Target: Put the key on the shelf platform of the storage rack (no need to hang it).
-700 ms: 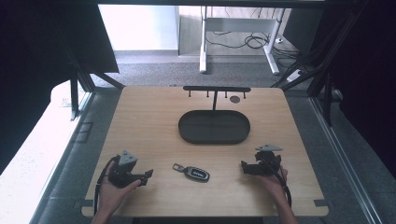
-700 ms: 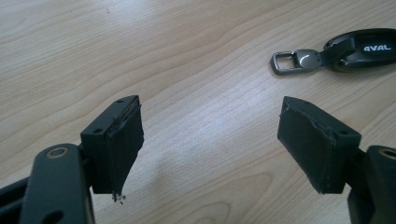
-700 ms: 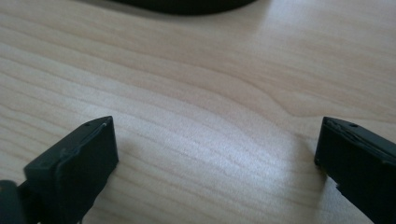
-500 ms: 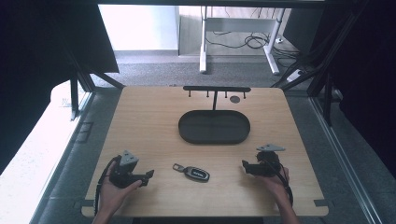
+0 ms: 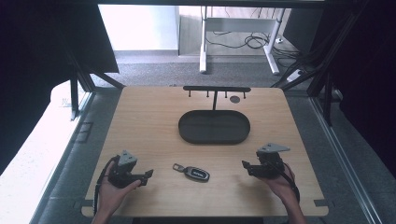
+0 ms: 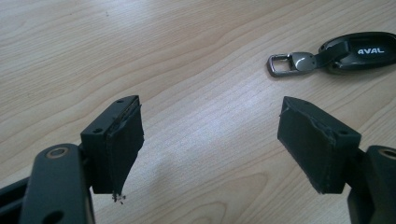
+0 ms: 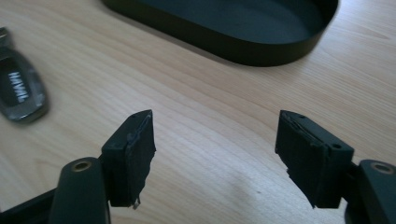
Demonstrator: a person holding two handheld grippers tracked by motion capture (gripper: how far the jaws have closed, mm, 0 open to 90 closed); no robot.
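One black car key fob with a metal loop (image 5: pixel 192 172) lies near the front edge of the light wooden worktop (image 5: pixel 149 126), between the left gripper (image 5: pixel 148 176) and right gripper (image 5: pixel 246 166), both with jaws spread apart and empty. Behind it, mid-worktop, sits a black oval tray (image 5: pixel 214 136); a black hook rack (image 5: pixel 216 88) stands at the far edge.
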